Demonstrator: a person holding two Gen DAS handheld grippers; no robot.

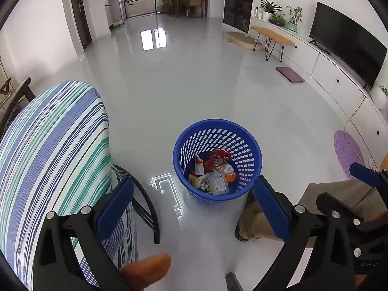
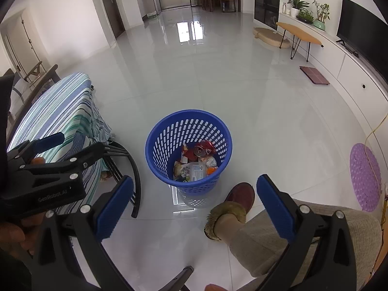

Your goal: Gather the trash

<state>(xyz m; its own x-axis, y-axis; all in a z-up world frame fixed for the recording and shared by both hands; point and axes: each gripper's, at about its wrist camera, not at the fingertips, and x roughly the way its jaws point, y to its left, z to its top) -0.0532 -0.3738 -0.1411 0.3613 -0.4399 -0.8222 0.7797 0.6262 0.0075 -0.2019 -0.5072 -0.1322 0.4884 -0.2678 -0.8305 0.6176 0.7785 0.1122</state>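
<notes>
Trash [image 1: 213, 172] is what we are after, and both sets of our fingers are without any of it: the left gripper [image 1: 194, 208] has its blue pads spread wide with nothing between them, and the right gripper [image 2: 194, 206] is likewise spread apart and bare. Just ahead of both, on the glossy floor [image 1: 169, 84], the blue basket [image 1: 252, 145] stands upright with its mouth facing up toward us, so its long axis runs vertical, floor to rim. Down at its bottom lies the pile: a red can [image 2: 202, 149] tipped on its side with its round end facing up and toward us, crumpled wrappers around it, and a clear plastic packet [image 2: 196, 172] lying flat, its long side running roughly away from us. We judge the collecting largely done, since the wrappers and can are inside the basket and we see no loose litter on the open floor in either view. What could remain is anything hidden behind the striped cloth [image 1: 55, 145] over the chair at our left, or out of view. Further out, our slippered foot [image 2: 238, 197] sits just beside the basket, a purple mat [image 2: 365, 177] lies well apart at the right.
</notes>
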